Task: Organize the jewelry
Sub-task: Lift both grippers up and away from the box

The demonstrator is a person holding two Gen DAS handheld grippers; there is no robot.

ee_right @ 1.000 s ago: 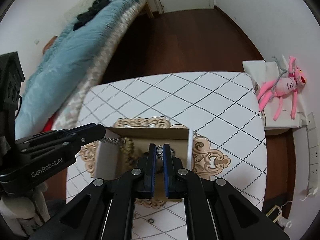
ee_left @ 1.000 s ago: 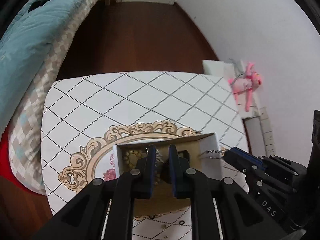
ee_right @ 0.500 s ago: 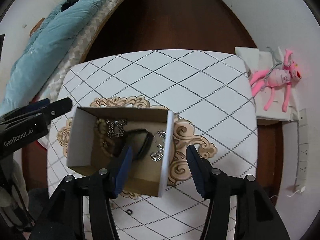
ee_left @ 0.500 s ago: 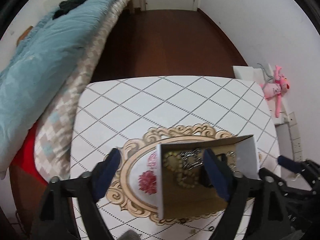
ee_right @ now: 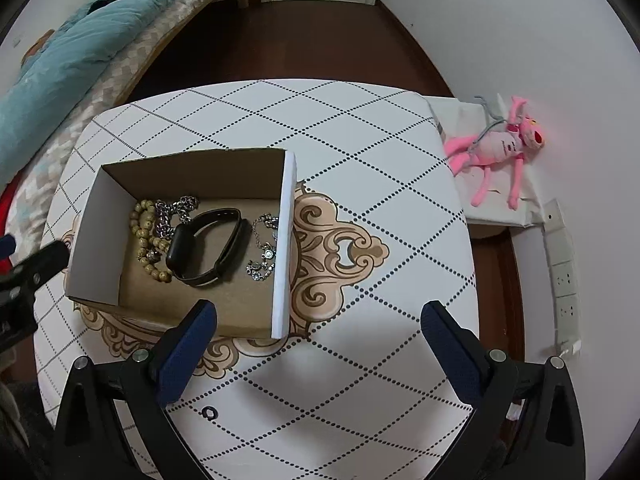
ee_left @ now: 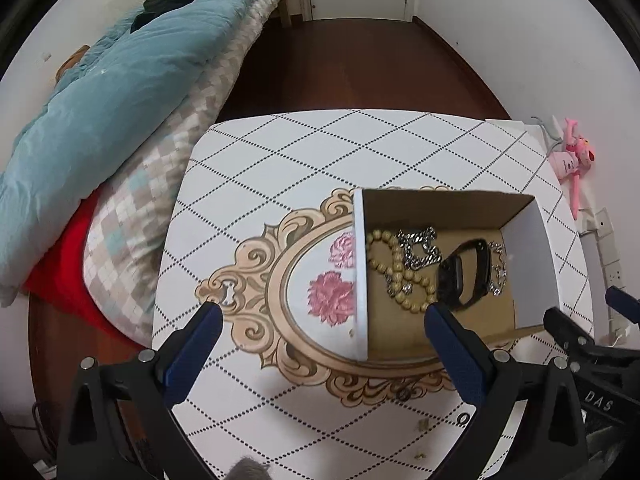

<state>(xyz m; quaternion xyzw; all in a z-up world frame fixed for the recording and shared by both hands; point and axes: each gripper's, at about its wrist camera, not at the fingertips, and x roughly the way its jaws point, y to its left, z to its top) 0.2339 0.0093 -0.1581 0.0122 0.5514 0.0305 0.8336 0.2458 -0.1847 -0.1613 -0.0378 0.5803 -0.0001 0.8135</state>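
An open cardboard box (ee_left: 362,280) (ee_right: 285,240) stands on the patterned table. Inside lie a wooden bead bracelet (ee_left: 390,268) (ee_right: 146,236), a silver chain (ee_left: 420,250) (ee_right: 174,212), a black wristband (ee_left: 466,276) (ee_right: 208,246) and a crystal bracelet (ee_left: 499,268) (ee_right: 264,248). My left gripper (ee_left: 320,322) is open and empty, raised above the box's left wall. My right gripper (ee_right: 318,320) is open and empty, raised above the box's right front corner.
Small rings (ee_left: 402,395) (ee_right: 210,413) lie on the table (ee_left: 320,152) near its front edge. A bed with a teal quilt (ee_left: 100,92) lies to the left. A pink plush toy (ee_right: 500,148) lies on a white block right of the table.
Both grippers have opened, let go of the jewelry in the box, and pulled up and back. The left one has swung left, the right one right.
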